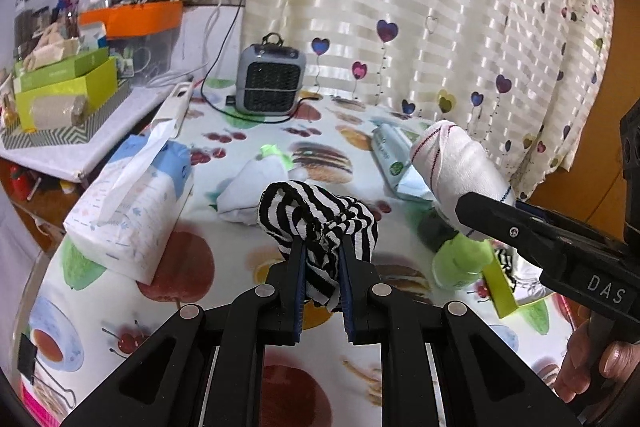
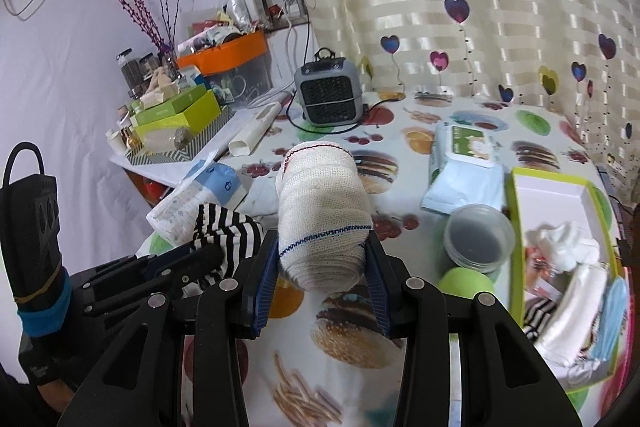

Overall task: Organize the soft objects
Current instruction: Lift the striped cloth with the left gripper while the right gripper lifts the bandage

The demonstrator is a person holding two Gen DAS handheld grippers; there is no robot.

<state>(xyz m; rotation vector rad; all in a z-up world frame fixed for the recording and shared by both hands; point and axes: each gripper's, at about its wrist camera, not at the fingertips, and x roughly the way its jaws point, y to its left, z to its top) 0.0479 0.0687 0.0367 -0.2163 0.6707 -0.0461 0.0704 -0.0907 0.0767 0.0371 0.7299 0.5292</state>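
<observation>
My left gripper (image 1: 323, 247) is shut on a black-and-white striped cloth (image 1: 316, 213), held above the fruit-print table. My right gripper (image 2: 322, 259) is shut on a rolled white gauze cloth (image 2: 322, 203) with red and blue stitching; it also shows in the left wrist view (image 1: 460, 163), to the right of the striped cloth. A green-rimmed open box (image 2: 560, 187) at the right holds white and blue soft items. A folded white cloth with green trim (image 1: 256, 183) lies on the table beyond the striped cloth.
A tissue pack (image 1: 132, 211) lies at the left, a wipes pack (image 2: 464, 163) at the right. A grey heater (image 1: 270, 79) stands at the back by the curtain. A round lidded jar (image 2: 478, 239) and a green ball (image 2: 466, 285) sit beside the box. Cluttered boxes (image 1: 68, 87) fill the left shelf.
</observation>
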